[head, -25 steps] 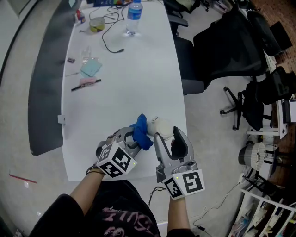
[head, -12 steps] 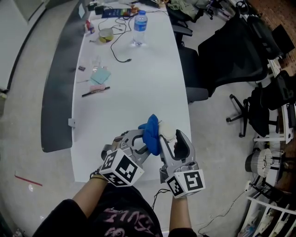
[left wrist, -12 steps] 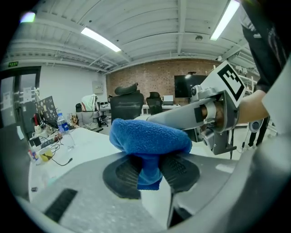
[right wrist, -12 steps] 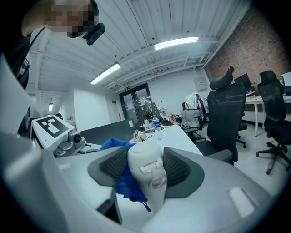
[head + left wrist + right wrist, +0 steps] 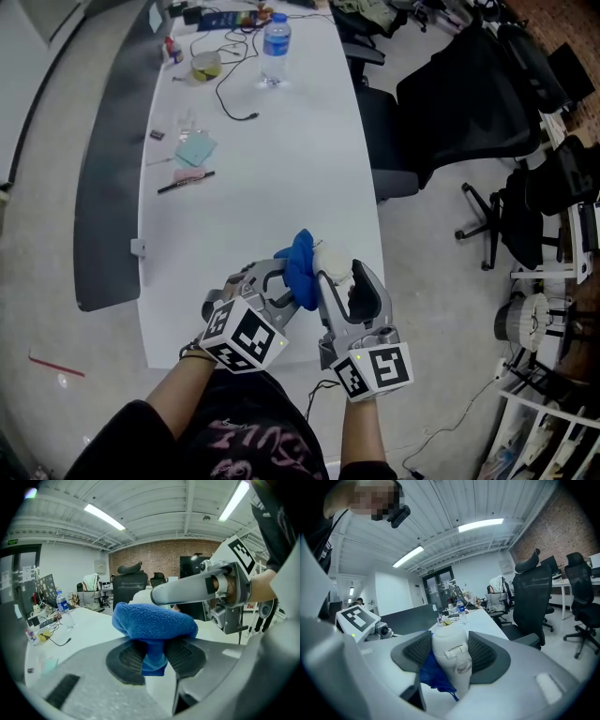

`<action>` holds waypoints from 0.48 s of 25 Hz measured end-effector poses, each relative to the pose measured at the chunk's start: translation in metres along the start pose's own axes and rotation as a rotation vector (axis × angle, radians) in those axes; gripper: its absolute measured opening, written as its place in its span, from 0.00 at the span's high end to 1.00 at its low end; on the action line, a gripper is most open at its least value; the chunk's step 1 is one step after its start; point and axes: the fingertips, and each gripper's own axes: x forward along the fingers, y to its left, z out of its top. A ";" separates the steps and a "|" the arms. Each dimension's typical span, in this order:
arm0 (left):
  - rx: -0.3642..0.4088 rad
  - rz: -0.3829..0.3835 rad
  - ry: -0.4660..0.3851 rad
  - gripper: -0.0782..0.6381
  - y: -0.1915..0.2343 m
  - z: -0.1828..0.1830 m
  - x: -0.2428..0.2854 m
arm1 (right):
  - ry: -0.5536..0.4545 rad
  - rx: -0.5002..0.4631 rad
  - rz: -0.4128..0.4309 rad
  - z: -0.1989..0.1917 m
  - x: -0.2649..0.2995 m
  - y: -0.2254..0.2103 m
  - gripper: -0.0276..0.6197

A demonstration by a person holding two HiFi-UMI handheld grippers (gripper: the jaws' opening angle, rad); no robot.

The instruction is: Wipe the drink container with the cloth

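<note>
My right gripper (image 5: 335,273) is shut on a small white drink container (image 5: 451,657), held above the near end of the white table (image 5: 272,150). My left gripper (image 5: 284,277) is shut on a blue cloth (image 5: 153,621), whose bunched top presses against the container's left side. In the head view the blue cloth (image 5: 301,266) covers most of the white drink container (image 5: 335,260). In the right gripper view a fold of the blue cloth (image 5: 433,674) hangs beside the container's lower left. The right gripper (image 5: 187,590) crosses the left gripper view just above the cloth.
At the table's far end stand a water bottle (image 5: 274,49), a yellow-lidded jar (image 5: 205,66) and a black cable (image 5: 230,94). A teal pad (image 5: 195,149) and a pen (image 5: 187,182) lie mid-left. Black office chairs (image 5: 464,103) stand to the right of the table.
Both grippers stay shut and close together. The cloth has shifted slightly against the container; the head camera's framing has moved a little.
</note>
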 end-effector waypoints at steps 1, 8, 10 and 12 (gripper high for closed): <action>-0.002 -0.002 0.006 0.74 0.000 -0.003 0.002 | 0.001 0.001 0.000 0.000 0.000 0.000 0.57; -0.017 -0.025 0.039 0.74 0.001 -0.031 0.016 | 0.006 0.005 -0.006 -0.002 0.002 0.001 0.57; -0.033 -0.033 0.045 0.74 0.002 -0.038 0.021 | 0.009 0.004 -0.006 -0.002 0.002 0.001 0.57; -0.040 -0.039 0.065 0.74 0.002 -0.049 0.027 | 0.013 0.003 -0.007 -0.003 0.002 0.001 0.57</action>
